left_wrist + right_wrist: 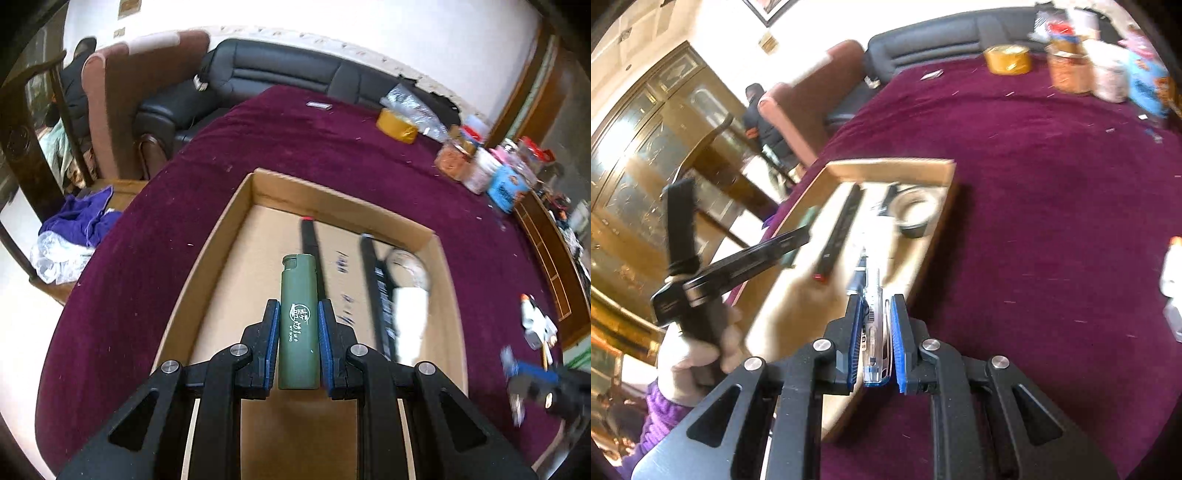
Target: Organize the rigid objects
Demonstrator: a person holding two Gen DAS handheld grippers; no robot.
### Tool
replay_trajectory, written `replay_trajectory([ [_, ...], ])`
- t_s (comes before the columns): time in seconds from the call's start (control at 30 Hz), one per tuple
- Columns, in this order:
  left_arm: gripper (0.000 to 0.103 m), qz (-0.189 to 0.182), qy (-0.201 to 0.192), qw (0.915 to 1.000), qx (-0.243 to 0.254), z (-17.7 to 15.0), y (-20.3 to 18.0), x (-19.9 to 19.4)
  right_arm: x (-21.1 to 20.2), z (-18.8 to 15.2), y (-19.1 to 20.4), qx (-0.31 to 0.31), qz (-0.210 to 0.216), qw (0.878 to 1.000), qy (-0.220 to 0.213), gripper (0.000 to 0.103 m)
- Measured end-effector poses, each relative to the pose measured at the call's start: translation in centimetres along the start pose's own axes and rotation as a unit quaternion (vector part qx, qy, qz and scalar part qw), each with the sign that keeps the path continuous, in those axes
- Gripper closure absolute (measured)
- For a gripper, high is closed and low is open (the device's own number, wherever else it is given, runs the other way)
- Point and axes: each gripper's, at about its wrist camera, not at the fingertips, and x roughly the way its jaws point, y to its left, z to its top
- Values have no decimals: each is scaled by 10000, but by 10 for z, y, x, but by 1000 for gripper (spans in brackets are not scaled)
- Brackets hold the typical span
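Now both grippers are bringing small items to the cardboard box (236,206).

The left gripper (298,314) is clamping a green lighter (298,317) between its blue pads and is holding it over the box floor. The right gripper (874,306) is gripping a clear pen (873,332) near the box's right wall. Inside the box a long black stick with a red tip (310,240), another dark bar (376,295) and a roll of tape (916,210) are already lying. On the purple cloth (295,147) a yellow tape roll (397,126), some jars (452,158) and a white bottle (535,321) are waiting, so I judge the sorting is about half done.
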Motion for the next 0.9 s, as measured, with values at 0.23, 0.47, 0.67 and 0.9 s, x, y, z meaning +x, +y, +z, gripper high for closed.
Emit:
replay_trajectory([
  [0.23,86,245,236,9993,-164,14,12,20,55,22,23,50,126,9994,311,90],
  [0.47,75,55,-109,9993,-354,9,21,-12,90,46,35,29,-158,9992,366,90],
  [0.67,58,-217,-615,9963,-560,-1,29,-58,93,56,35,135,-268,9994,187,88],
  [0.9,55,-495,-734,9933,-743,-8,16,-79,31,49,25,39,-282,9988,-398,86],
])
